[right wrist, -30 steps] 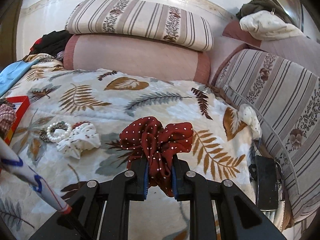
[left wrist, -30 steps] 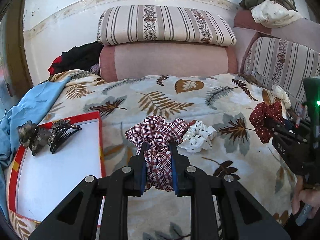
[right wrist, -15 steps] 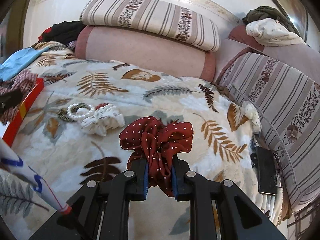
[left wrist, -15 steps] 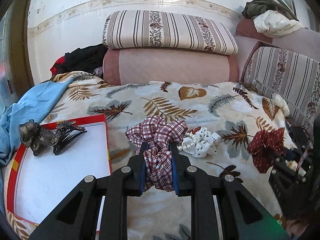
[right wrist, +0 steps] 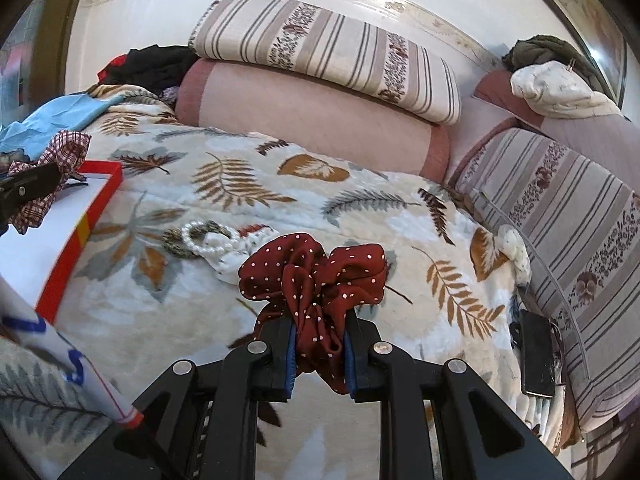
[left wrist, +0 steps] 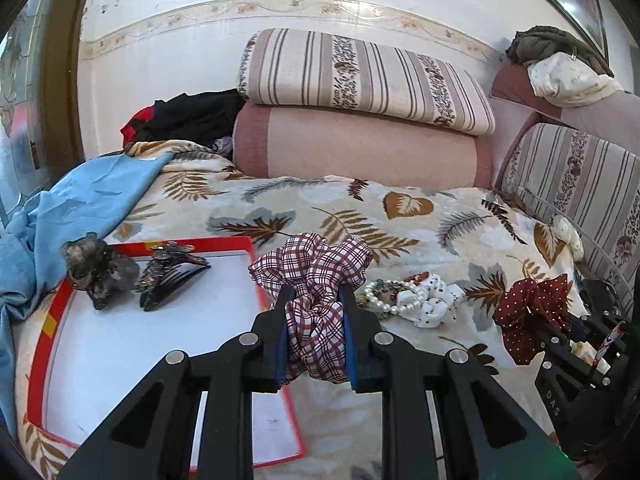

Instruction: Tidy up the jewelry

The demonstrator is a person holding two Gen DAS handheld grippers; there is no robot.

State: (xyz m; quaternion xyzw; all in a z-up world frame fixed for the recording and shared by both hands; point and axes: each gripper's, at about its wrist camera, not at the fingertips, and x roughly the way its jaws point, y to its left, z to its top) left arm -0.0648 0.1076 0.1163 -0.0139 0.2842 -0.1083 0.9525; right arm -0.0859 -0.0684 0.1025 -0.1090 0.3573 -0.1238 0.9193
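Matt cloth scrunchies (left wrist: 316,276); glossy pearl bracelet (left wrist: 394,296)

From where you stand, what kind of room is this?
Probably a lived-in bedroom or sitting room: a leaf-patterned cream blanket over a soft surface, striped bolster cushions stacked by the wall, and a heap of dark clothes nearby.

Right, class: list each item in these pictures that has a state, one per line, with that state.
Left gripper: shut on plaid scrunchie
Right gripper: shut on red dotted scrunchie
Red tray: holds two hair clips
Pearl bracelet: loose on bedspread
White scrunchie: loose on bedspread
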